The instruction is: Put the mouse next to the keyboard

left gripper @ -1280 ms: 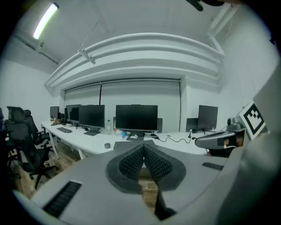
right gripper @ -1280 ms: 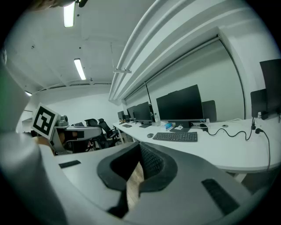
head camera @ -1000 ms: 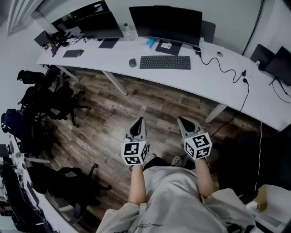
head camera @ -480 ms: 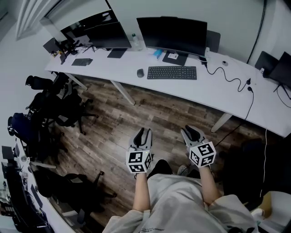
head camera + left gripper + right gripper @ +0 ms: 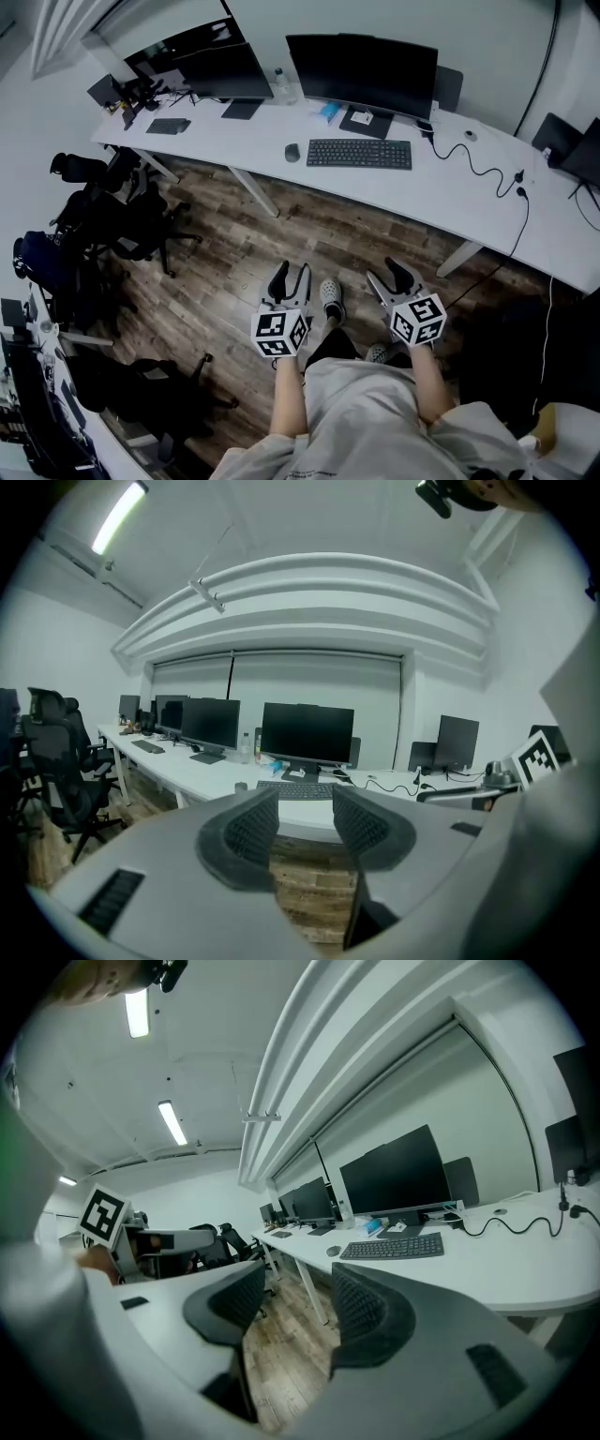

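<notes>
A dark mouse [image 5: 292, 152] lies on the long white desk [image 5: 441, 192], just left of a black keyboard [image 5: 359, 154]. Both grippers hang over the wooden floor, well short of the desk. My left gripper [image 5: 292, 274] points toward the desk; its jaws are opening with nothing between them. My right gripper [image 5: 389, 275] is opening too and is empty. The left gripper view has the keyboard [image 5: 298, 787] and mouse [image 5: 241, 786] far off, beyond the left gripper [image 5: 305, 819]. In the right gripper view, the keyboard [image 5: 392, 1246] and mouse [image 5: 334, 1251] lie past the right gripper [image 5: 295, 1302].
Monitors [image 5: 364, 60] stand along the back of the desk. A black cable [image 5: 487, 171] runs over its right part. Office chairs [image 5: 103, 216] crowd the floor at left. Desk legs [image 5: 251, 190] reach the floor ahead. The person's shoe [image 5: 330, 294] shows between the grippers.
Both grippers' jaws have gone from shut to open. The desk sits a little lower and to the right in the head view. A shoe has come forward between the grippers.
</notes>
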